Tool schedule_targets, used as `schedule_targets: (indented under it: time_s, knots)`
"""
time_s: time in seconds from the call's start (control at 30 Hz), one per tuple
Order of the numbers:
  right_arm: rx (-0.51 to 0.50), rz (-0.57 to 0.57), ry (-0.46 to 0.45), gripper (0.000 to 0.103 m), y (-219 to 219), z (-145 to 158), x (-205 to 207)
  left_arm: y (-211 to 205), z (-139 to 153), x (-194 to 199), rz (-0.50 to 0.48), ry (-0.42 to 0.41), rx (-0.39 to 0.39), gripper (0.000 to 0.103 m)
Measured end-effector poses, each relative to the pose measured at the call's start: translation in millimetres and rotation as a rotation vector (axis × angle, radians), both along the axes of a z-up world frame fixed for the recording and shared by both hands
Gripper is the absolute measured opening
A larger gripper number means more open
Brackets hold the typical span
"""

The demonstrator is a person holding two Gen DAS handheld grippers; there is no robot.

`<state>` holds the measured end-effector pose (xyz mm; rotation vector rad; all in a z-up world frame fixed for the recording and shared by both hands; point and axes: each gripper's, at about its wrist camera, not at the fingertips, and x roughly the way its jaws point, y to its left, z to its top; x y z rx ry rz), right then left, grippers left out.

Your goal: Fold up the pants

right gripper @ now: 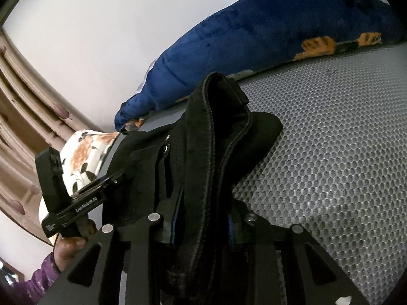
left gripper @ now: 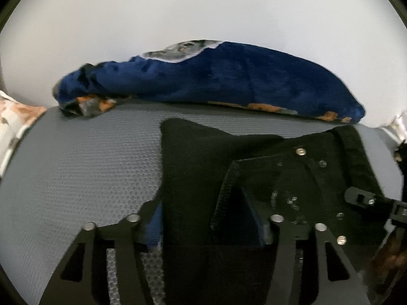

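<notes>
Evidently the right gripper (right gripper: 203,226) pinches the black pants' (right gripper: 216,132) waistband to lift it; the left gripper (left gripper: 203,218), spread, straddles cloth just ahead.

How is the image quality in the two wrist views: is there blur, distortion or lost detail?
Left wrist view: the fisheye bends the grey mesh surface; the blue blanket looks soft, and the black pants lose detail in darkness. Right wrist view: sharper mesh; the wall is washed out.

The pants (left gripper: 203,167) lie on the mat (left gripper: 84,167), lower right of the left-wrist frame. A blanket (left gripper: 216,81) lies behind them across the middle, a pillow (left gripper: 12,124) at the left edge.
</notes>
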<state>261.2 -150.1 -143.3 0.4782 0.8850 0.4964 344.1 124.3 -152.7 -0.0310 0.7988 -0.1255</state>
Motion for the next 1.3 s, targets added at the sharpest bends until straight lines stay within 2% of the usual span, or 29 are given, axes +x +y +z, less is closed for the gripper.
schedule_targets:
  time_s: [0.07, 0.13, 0.23, 0.37, 0.5, 0.57, 0.63, 0.8, 1.0, 1.3]
  knots:
    - [-0.025, -0.012, -0.009, 0.031, 5.2, 0.1, -0.4, -0.3, 1.1, -3.1, 0.02, -0.025, 0.04, 0.068]
    - [-0.053, -0.03, -0.012, 0.044, 9.3, -0.1, -0.1, -0.4, 1.3, -4.6, 0.041, -0.038, 0.079, 0.079]
    - [-0.085, -0.06, -0.016, 0.052, 15.5, 0.7, 0.5, -0.3, 4.1, -9.9, 0.072, -0.066, 0.133, 0.083]
    - [-0.149, -0.115, -0.081, 0.052, 16.6, 12.9, -5.2, 3.3, 7.6, -16.1, 0.096, -0.072, 0.154, 0.086]
    - [-0.219, -0.155, -0.165, 0.052, 19.2, 39.2, -18.5, 7.0, 13.5, -26.2, 0.115, -0.076, 0.155, 0.086]
    - [-0.249, -0.164, -0.202, 0.053, 25.5, 53.6, -28.8, 8.8, 17.0, -31.4, 0.127, -0.07, 0.145, 0.086]
    - [-0.256, -0.159, -0.227, 0.059, 33.4, 63.6, -39.5, 9.4, 19.8, -36.5, 0.136, -0.071, 0.143, 0.087]
    - [-0.261, -0.14, -0.235, 0.067, 58.0, 71.8, -68.6, 8.4, 30.5, -57.3, 0.154, -0.082, 0.154, 0.087]
    - [-0.24, -0.093, -0.22, 0.071, 73.7, 77.0, -96.4, 7.2, 48.5, -86.5, 0.16, -0.12, 0.172, 0.091]
    - [-0.227, -0.061, -0.242, 0.073, 85.9, 94.8, -127.1, 12.1, 81.2, -130.2, 0.164, -0.187, 0.145, 0.099]
